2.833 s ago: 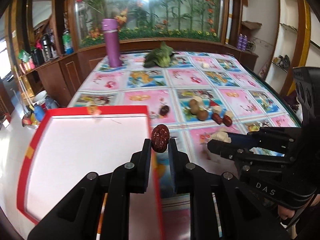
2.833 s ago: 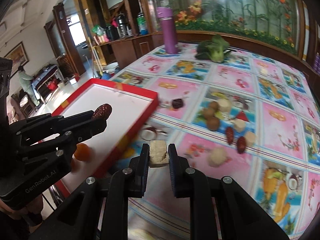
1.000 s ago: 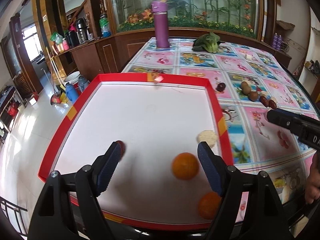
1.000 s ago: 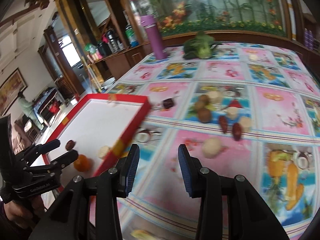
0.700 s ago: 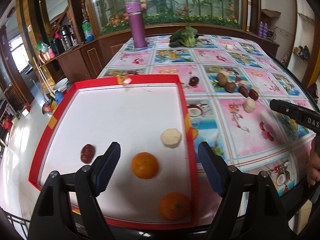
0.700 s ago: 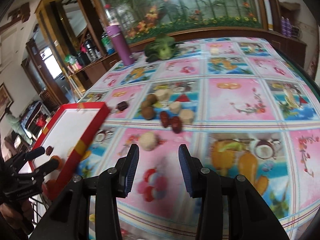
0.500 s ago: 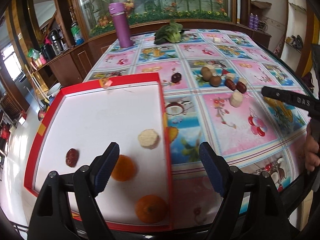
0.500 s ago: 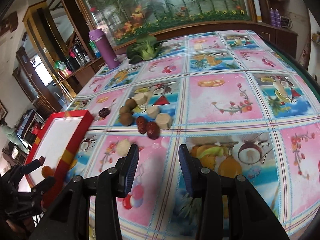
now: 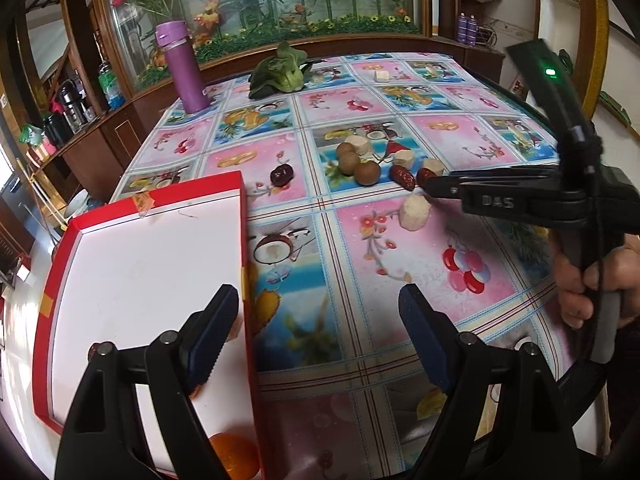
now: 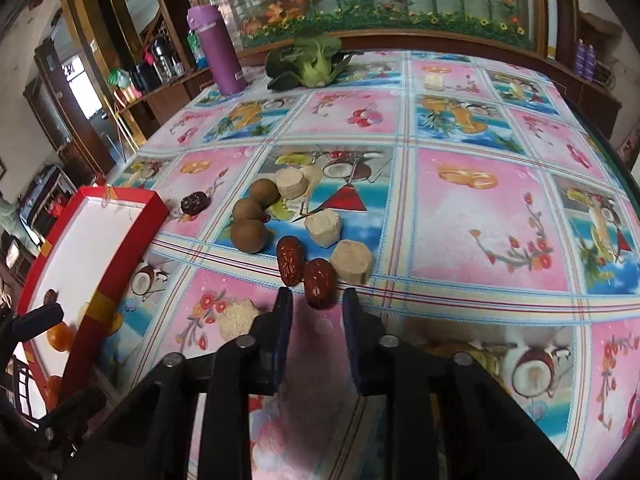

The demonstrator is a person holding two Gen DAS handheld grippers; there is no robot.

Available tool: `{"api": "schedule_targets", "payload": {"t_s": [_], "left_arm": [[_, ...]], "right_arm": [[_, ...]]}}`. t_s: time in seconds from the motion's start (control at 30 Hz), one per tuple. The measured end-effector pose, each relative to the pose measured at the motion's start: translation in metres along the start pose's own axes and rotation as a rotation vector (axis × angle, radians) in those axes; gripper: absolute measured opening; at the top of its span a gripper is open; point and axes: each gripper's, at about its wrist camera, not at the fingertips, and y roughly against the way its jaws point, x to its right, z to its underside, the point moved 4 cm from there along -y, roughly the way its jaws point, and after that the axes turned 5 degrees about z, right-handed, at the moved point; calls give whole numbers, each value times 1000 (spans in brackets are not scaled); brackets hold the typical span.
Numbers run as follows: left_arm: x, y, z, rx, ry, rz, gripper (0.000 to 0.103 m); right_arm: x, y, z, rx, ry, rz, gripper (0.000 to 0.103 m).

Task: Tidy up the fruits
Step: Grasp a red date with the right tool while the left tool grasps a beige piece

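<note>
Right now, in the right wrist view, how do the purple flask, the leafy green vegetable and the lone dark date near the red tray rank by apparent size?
1. Purple flask and leafy green vegetable: similar, unsure which is larger.
2. Lone dark date: clearly smallest, although nearer the camera.

- A table covered by a fruit-print cloth was seen ahead of the tools.
- A red-rimmed white tray was set at its near left corner.
- Brown round fruits, red dates and pale chunks were clustered mid-table.
- A purple flask and a leafy green were placed at the far edge.
</note>
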Motion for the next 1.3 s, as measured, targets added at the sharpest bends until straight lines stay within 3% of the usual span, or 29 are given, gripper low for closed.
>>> {"api": "schedule_targets", "payload": {"t_s": [0.37, 0.57, 0.7, 1.1, 1.3], "left_arm": [[10, -15, -19, -7, -6, 75, 83], [19, -47, -28, -61, 21, 121, 82], [27, -60, -35, -75, 18, 132, 82], [51, -85, -48, -105, -6, 170, 58], [49, -87, -51, -89, -3, 160, 38]], "right_arm": [[9, -5, -8, 33, -19, 5, 16], [38, -1, -10, 11, -222, -142, 16], [45, 3, -11, 22, -287, -186, 16], [49, 15, -16, 81, -324, -217, 16], [46, 16, -16, 81, -319, -220, 16]]}}
